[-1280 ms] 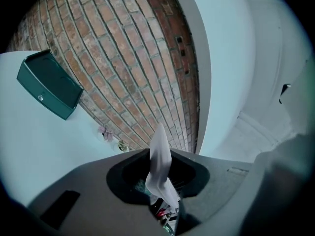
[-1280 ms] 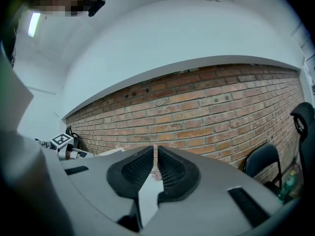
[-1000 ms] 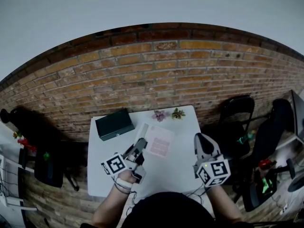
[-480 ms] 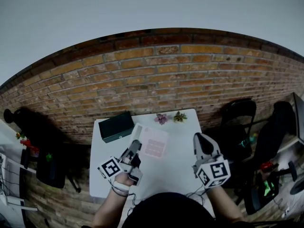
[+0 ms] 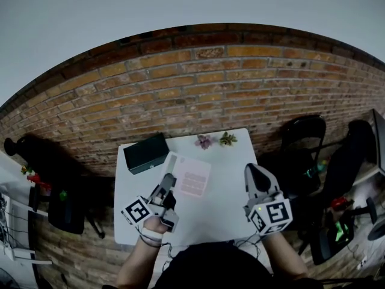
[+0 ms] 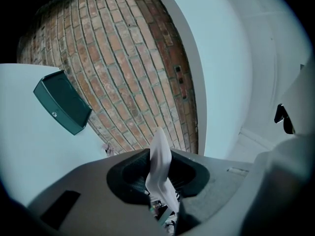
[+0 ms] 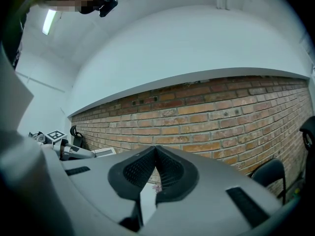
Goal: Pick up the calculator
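The calculator (image 5: pixel 190 180), a flat white slab with pink keys, is clamped at its near left edge by my left gripper (image 5: pixel 170 179), which is shut on it just above the white table (image 5: pixel 224 212). In the left gripper view the calculator (image 6: pixel 160 161) shows edge-on as a thin white strip pinched between the dark pads (image 6: pixel 129 173). My right gripper (image 5: pixel 253 171) hovers over the table's right side, shut and empty; in the right gripper view its pads (image 7: pixel 142 167) meet at the tip.
A dark green box (image 5: pixel 146 153) lies at the table's back left corner. Two small flower sprigs (image 5: pixel 203 141) (image 5: pixel 227 139) sit at the back edge, right by the brick wall (image 5: pixel 198 95). A black chair (image 5: pixel 304 143) stands to the right of the table.
My left gripper has carried the calculator slightly left and a little upward. The right gripper has stayed in place.
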Available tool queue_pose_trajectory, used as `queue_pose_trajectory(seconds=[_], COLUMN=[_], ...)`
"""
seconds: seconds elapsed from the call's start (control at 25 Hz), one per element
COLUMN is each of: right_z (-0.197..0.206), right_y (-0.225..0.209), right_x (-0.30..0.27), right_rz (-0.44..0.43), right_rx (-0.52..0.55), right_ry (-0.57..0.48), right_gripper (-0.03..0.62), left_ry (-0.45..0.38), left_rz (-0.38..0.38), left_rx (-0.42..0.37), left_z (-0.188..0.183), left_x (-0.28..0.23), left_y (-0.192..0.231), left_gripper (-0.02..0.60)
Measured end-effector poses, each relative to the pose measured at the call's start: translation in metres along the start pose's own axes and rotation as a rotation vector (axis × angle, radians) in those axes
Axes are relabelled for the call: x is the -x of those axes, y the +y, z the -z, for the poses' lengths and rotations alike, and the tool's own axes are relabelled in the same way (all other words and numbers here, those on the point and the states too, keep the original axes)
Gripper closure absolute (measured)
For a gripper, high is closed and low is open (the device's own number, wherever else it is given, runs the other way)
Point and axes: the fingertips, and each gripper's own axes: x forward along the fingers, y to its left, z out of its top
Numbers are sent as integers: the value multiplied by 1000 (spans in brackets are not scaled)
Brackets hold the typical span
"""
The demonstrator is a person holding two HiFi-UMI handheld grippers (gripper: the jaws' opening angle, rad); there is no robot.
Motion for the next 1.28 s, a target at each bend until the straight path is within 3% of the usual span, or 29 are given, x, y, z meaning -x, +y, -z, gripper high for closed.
queue_pose_trajectory(seconds=[1.28], right_z=[17], right_y=[5], right_x=[-8], right_rz=[-4], right_rx=[-7], right_ry=[30], right_gripper=[589], left_ry=[38], left_rz=[-34], left_rx=[40], left_z=[16], left_x=[5], left_y=[21], left_gripper=[499])
